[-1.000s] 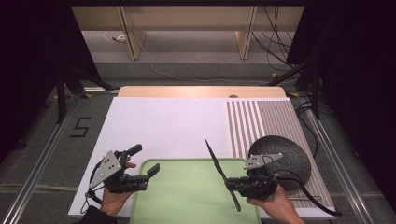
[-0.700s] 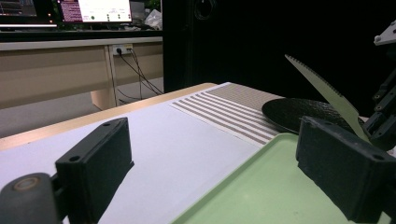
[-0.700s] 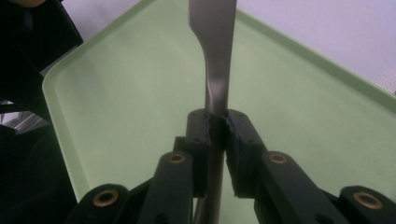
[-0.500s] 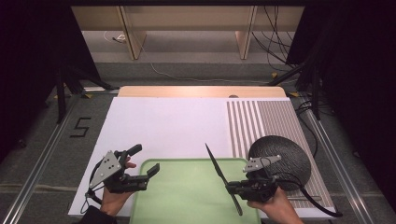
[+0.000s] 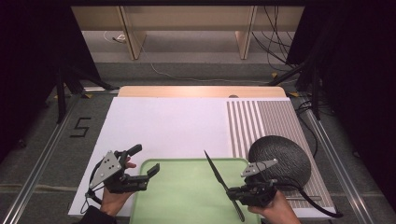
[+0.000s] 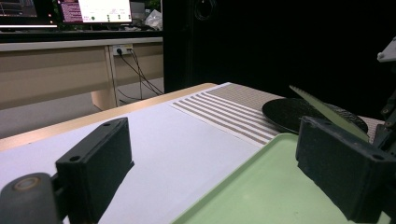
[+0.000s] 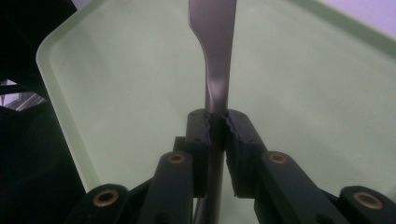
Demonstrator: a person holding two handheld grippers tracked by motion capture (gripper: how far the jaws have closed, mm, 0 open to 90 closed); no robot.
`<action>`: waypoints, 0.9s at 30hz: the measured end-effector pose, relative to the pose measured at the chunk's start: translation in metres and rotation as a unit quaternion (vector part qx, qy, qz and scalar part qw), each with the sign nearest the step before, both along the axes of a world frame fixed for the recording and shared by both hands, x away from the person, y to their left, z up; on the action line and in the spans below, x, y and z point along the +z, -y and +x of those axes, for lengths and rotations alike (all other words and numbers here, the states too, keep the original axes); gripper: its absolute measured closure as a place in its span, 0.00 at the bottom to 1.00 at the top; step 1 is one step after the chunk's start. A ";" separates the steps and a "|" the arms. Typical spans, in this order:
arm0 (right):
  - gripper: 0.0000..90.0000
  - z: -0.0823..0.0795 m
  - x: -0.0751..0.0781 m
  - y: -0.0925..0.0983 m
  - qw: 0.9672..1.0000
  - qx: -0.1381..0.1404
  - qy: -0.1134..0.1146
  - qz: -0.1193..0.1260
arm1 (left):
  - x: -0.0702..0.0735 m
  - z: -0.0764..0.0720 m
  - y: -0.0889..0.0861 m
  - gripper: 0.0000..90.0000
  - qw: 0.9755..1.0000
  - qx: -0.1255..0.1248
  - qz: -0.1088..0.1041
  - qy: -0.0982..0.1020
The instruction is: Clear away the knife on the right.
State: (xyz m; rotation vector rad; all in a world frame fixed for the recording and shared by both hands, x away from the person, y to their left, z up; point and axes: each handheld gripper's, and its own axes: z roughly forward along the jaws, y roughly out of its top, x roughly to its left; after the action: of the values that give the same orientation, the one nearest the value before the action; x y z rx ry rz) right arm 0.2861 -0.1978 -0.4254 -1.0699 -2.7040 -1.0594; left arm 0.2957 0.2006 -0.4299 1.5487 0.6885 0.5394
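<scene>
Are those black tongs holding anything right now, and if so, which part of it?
The right tongs clamp a knife by its handle just below the blade, above the green tray. The left tongs stand open, holding nothing.

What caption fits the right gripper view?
Right gripper clamps a knife by its handle above the green tray.
</scene>
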 end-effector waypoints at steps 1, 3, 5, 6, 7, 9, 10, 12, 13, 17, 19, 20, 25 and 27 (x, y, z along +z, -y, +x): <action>0.90 -0.001 -0.001 0.000 1.000 0.001 -0.002 -0.004 | 0.000 0.000 0.000 0.11 1.000 0.000 0.000 0.000; 0.90 -0.002 -0.003 -0.001 1.000 0.003 -0.004 -0.009 | 0.000 0.000 0.000 0.11 1.000 0.000 0.000 0.000; 0.90 -0.002 -0.003 -0.001 1.000 0.005 -0.009 -0.013 | 0.000 0.000 0.000 0.11 1.000 0.000 0.000 0.000; 0.90 -0.003 -0.004 -0.001 1.000 0.004 -0.011 -0.015 | 0.000 0.000 0.000 0.11 1.000 0.000 0.000 0.000; 0.90 -0.003 -0.004 -0.001 1.000 0.004 -0.014 -0.016 | 0.000 0.000 0.000 0.11 1.000 0.000 0.000 0.000; 0.90 -0.004 -0.005 -0.001 1.000 0.002 -0.016 -0.023 | 0.000 0.000 0.000 0.11 1.000 0.000 0.000 0.000; 0.90 -0.004 -0.005 -0.001 1.000 0.000 -0.017 -0.025 | 0.000 0.000 0.000 0.11 1.000 0.000 0.000 0.000; 0.90 -0.005 -0.005 0.000 0.999 0.001 -0.016 -0.028 | 0.000 0.000 0.000 0.11 1.000 0.000 0.000 0.000; 0.90 -0.005 -0.005 0.000 0.999 0.001 -0.018 -0.030 | 0.000 0.000 0.000 0.11 1.000 0.000 0.000 0.000; 0.90 -0.007 -0.007 -0.001 0.999 0.000 -0.025 -0.043 | 0.000 0.000 0.000 0.11 1.000 0.000 0.001 0.001; 0.90 -0.008 -0.009 -0.002 0.998 0.003 -0.026 -0.051 | 0.000 0.000 0.000 0.11 1.000 0.000 0.000 0.000; 0.90 -0.008 -0.010 -0.002 0.998 0.003 -0.027 -0.054 | 0.000 0.000 0.000 0.11 1.000 0.000 0.000 0.000; 0.90 -0.008 -0.012 -0.003 0.997 0.003 -0.035 -0.063 | 0.000 0.000 0.000 0.11 1.000 0.000 0.000 0.000; 0.90 -0.008 -0.012 -0.003 0.997 0.004 -0.037 -0.066 | 0.000 0.000 0.000 0.11 1.000 0.000 0.000 0.000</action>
State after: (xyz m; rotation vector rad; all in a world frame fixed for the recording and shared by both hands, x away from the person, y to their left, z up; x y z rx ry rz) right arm 0.2776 -0.1945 -0.4377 -1.0924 -2.7504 -0.8314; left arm 0.2954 0.2004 -0.4298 1.5488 0.6876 0.5393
